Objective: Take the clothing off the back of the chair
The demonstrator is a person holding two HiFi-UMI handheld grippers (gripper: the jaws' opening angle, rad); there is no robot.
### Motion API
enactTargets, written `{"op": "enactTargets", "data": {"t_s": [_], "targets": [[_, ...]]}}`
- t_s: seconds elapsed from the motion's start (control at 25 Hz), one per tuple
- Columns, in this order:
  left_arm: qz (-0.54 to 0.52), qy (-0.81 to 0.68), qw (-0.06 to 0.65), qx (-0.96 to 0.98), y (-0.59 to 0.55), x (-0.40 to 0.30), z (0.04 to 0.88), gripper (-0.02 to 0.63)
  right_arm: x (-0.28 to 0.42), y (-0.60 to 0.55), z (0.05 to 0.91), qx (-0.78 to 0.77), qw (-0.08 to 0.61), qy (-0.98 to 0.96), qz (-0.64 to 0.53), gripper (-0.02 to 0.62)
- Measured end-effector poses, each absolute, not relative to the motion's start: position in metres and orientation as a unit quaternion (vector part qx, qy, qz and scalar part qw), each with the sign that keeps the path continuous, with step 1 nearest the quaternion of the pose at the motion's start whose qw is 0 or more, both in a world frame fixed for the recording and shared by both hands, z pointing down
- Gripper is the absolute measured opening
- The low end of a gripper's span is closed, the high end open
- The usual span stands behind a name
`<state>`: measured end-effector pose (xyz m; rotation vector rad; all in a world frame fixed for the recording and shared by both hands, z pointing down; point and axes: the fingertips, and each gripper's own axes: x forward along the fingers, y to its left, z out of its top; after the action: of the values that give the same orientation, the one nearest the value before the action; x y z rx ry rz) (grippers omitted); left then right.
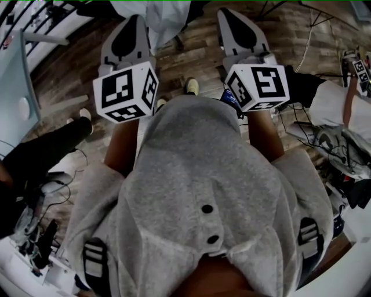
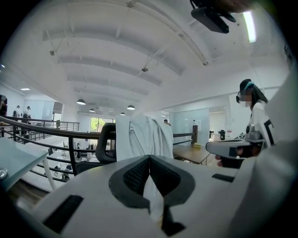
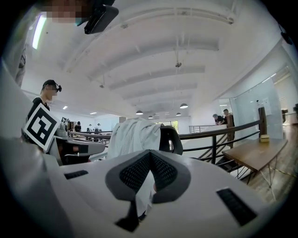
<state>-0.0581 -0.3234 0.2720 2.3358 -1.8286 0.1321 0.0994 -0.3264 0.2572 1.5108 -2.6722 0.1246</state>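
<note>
White clothing hangs over the back of a black office chair, straight ahead of my left gripper and some way off. From the right gripper view the same clothing covers the chair beyond my right gripper. Both grippers are shut with nothing between their pads. In the head view, the left gripper and right gripper are held side by side, pointing forward, and a piece of the white clothing shows at the top edge between them.
A dark railing runs behind the chair. A wooden table stands to the right. Another person with a headset stands at the right. A glass desk is on my left, and cables and gear lie on my right.
</note>
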Motion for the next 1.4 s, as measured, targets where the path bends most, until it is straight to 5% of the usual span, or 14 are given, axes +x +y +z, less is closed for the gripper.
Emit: {"op": "enactTargets", "data": {"t_s": [0.2, 0.28, 0.36, 0.52, 1.4], "targets": [[0.043, -0.628, 0.087, 0.772, -0.334, -0.054, 0.272, 0.057, 0.104, -0.333, 0.262, 0.481, 0.036, -0.875, 0.045, 0.011], [0.045, -0.625, 0.088, 0.774, -0.338, -0.049, 0.27, 0.184, 0.104, -0.333, 0.262, 0.474, 0.037, -0.879, 0.045, 0.012], [0.047, -0.626, 0.082, 0.774, -0.343, -0.044, 0.269, 0.405, 0.104, -0.333, 0.262, 0.47, 0.037, -0.881, 0.045, 0.011], [0.047, -0.642, 0.071, 0.762, -0.358, -0.045, 0.263, 0.543, 0.103, -0.333, 0.263, 0.465, 0.032, -0.883, 0.047, 0.012], [0.034, -0.71, 0.077, 0.699, -0.449, -0.036, 0.256, 0.575, 0.121, -0.34, 0.265, 0.473, 0.031, -0.879, 0.051, 0.012]]}}
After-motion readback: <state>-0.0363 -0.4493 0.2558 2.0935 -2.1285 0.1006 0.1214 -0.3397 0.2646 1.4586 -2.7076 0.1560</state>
